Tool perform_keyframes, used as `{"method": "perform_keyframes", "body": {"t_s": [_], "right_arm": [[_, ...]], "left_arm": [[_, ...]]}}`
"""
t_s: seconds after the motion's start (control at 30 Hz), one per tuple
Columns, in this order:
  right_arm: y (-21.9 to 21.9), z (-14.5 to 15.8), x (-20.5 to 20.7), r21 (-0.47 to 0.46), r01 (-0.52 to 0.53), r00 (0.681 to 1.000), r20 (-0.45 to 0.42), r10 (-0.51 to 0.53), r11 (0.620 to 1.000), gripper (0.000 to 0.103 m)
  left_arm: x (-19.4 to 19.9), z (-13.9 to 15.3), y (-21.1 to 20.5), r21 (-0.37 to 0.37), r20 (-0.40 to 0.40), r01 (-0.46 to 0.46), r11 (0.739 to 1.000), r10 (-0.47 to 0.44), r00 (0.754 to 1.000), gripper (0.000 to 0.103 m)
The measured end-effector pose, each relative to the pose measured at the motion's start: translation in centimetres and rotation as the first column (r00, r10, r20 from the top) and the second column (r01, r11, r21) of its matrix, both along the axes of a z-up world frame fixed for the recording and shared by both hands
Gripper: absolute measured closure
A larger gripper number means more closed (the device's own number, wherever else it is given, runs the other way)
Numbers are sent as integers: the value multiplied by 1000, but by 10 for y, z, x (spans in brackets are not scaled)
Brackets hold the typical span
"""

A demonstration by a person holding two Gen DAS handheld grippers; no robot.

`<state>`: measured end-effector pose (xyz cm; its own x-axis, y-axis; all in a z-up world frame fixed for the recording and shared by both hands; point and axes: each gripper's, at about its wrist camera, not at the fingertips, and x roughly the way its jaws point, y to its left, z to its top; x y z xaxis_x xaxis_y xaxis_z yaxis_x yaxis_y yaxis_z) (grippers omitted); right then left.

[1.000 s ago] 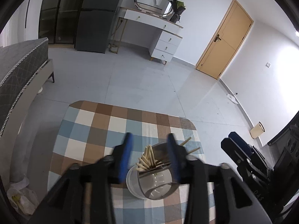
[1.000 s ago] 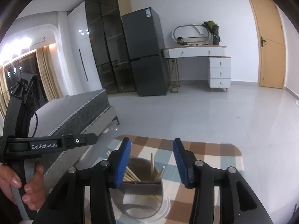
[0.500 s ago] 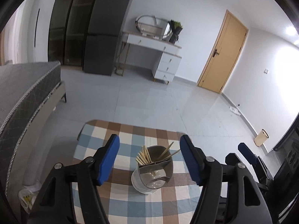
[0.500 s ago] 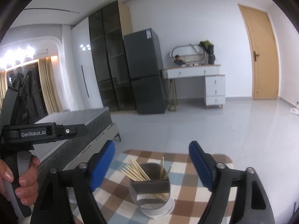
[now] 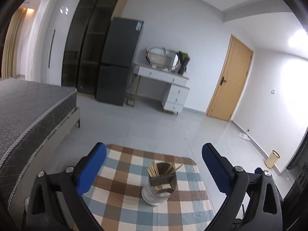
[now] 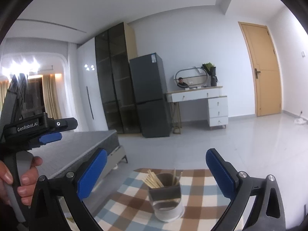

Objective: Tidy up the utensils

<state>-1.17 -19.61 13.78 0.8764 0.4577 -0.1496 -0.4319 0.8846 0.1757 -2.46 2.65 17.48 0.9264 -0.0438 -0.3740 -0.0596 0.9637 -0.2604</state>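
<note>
Chopsticks (image 5: 153, 170) upright in holder (image 5: 160, 187), tips splayed; left gripper (image 5: 154, 165), right gripper (image 6: 156, 170) opening, empty.

We see a surface (image 5: 123, 207) with a checked cloth (image 5: 184, 202) spread over it, in squares of brown, blue and cream. One thing stands right on the cloth: a round holder (image 5: 160, 184) with a pale foot. It stands up straight near the middle of the cloth, closer to the far edge. Thin wooden chopsticks (image 5: 153, 170) stick up out of the holder and lean to the sides. The cloth reaches out past the holder on every side. Behind the holder the far edge of the cloth has round corners, and past it we see the pale tiled floor (image 5: 154, 123).
</note>
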Motion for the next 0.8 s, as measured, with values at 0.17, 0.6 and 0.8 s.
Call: {"method": "perform_keyframes", "body": {"t_s": [0.17, 0.6, 0.8], "right_arm": [[-5, -12, -17, 14, 34, 999, 20, -34, 999, 0], [-3, -74, -35, -30, 92, 996, 6, -92, 995, 0], [-1, -100, -32, -67, 127, 992, -7, -128, 990, 0]], "left_arm": [[-9, -11, -4, 52, 44, -25, 998, 22, 999, 1], [-6, -83, -2, 104, 20, -77, 992, 75, 997, 1], [-5, -113, -5, 139, -16, -87, 987, 90, 996, 1]]}}
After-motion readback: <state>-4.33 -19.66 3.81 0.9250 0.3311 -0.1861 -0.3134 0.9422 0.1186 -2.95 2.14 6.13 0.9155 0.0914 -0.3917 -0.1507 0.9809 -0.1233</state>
